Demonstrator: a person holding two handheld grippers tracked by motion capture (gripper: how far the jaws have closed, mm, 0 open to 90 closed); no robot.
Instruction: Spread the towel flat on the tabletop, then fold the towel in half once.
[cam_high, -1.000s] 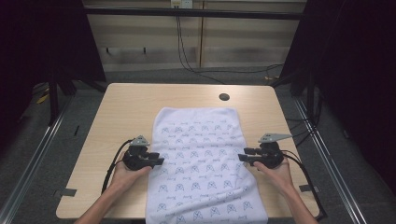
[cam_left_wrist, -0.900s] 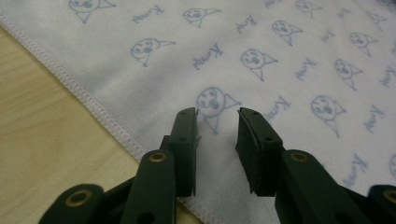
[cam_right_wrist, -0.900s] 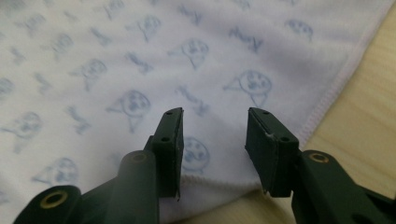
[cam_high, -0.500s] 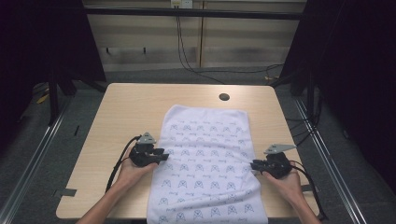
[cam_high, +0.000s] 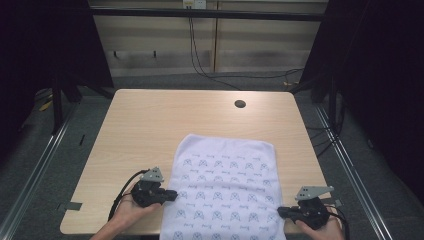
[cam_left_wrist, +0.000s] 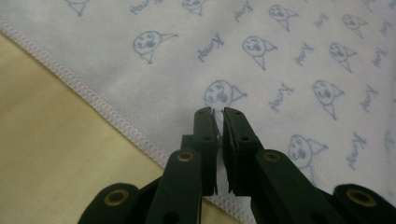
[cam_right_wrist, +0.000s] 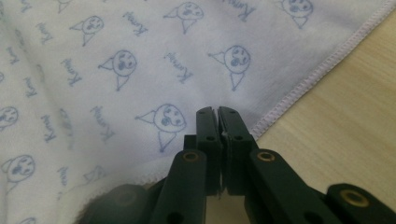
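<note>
A white towel (cam_high: 225, 185) printed with small blue faces lies flat on the wooden table (cam_high: 165, 120), its near end over the front edge. My left gripper (cam_high: 172, 194) sits at the towel's left hem, pointing right. In the left gripper view the jaws (cam_left_wrist: 218, 112) have just been closing and stand together over the cloth (cam_left_wrist: 280, 56), a thin sliver pinched at the tips. My right gripper (cam_high: 281, 212) is at the right hem near the front edge, pointing left. Its jaws (cam_right_wrist: 217, 111) have also just been closing, pressed together on the towel (cam_right_wrist: 116, 70) beside the hem.
A round dark cable hole (cam_high: 240, 104) sits in the table's far right part. Bare wood (cam_left_wrist: 56, 154) shows left of the towel and bare wood (cam_right_wrist: 350, 126) to its right. Dark frame posts and floor cables surround the table.
Both hands have drawn back toward the front edge, the right one farther. The towel's far edge has slid toward the person with them. Both pairs of jaws have closed.
</note>
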